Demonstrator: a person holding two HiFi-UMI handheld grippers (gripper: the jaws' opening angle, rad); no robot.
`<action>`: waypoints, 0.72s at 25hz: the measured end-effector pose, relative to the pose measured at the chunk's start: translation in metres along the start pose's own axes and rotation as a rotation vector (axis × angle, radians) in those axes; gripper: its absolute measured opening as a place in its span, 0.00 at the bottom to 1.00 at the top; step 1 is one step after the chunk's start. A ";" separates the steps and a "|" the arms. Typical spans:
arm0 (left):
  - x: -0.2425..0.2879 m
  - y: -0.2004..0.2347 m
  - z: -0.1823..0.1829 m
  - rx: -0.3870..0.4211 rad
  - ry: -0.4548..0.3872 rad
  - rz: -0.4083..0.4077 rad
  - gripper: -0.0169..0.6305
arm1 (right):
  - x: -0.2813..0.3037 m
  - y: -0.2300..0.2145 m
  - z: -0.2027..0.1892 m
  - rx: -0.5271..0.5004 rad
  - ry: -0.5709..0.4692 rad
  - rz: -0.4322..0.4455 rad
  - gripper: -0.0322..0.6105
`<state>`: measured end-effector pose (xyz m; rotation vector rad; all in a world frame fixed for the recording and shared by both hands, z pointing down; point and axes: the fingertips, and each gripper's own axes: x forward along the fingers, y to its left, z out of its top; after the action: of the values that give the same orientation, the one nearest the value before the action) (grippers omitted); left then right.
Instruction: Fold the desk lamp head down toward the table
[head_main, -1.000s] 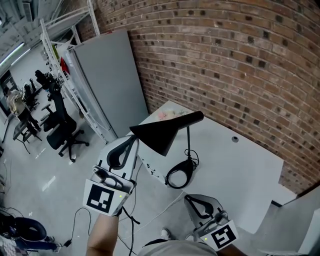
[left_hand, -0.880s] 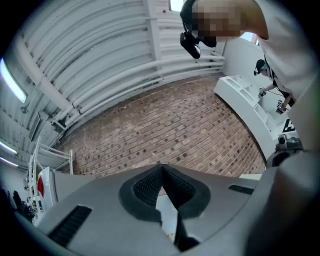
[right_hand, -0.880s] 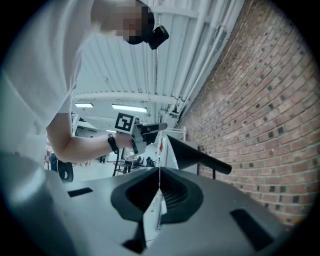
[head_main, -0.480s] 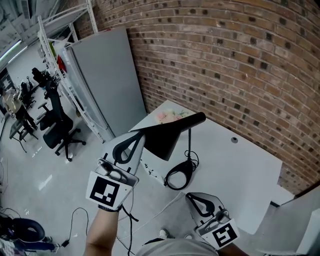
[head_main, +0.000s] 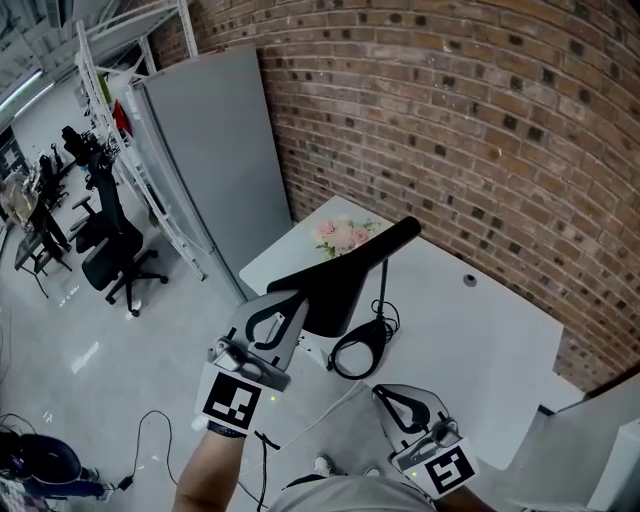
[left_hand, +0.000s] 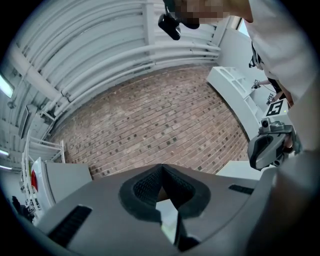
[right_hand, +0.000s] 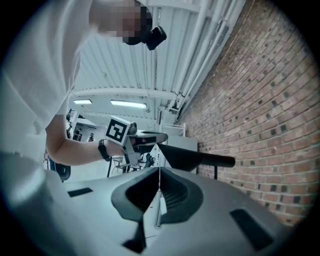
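left gripper (head_main: 288, 300): jaws closed together with nothing between them; tip rests on top of the wide end of the lamp head (head_main: 335, 280), pressing rather than gripping.
right gripper (head_main: 384, 398): jaws closed, empty, held low near the body, well apart from the lamp.
change: left gripper is now over the shade rim, not beside it as a second ago; wide end of the head sits lower, narrow end higher.
lamp position: head stands on its thin stem (head_main: 380, 290) above the ring base (head_main: 358, 352) on the white table (head_main: 480, 340); tilted, not yet near the tabletop.
task status: fold appears started, early stage.
next requirement: likely further downward push; tip may slip off the sloped shade.
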<state>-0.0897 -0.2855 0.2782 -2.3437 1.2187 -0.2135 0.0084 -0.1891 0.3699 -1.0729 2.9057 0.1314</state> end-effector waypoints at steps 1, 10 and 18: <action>0.000 -0.001 -0.003 0.001 0.005 -0.005 0.04 | 0.001 0.000 0.000 0.003 0.000 -0.003 0.08; -0.002 -0.022 -0.044 -0.052 0.120 -0.081 0.04 | 0.004 0.000 -0.004 0.003 0.022 -0.001 0.08; 0.002 -0.044 -0.092 -0.054 0.225 -0.113 0.04 | 0.004 0.002 -0.010 -0.008 0.040 -0.012 0.08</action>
<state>-0.0891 -0.2975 0.3800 -2.4907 1.2073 -0.5004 0.0040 -0.1915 0.3796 -1.1061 2.9356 0.1230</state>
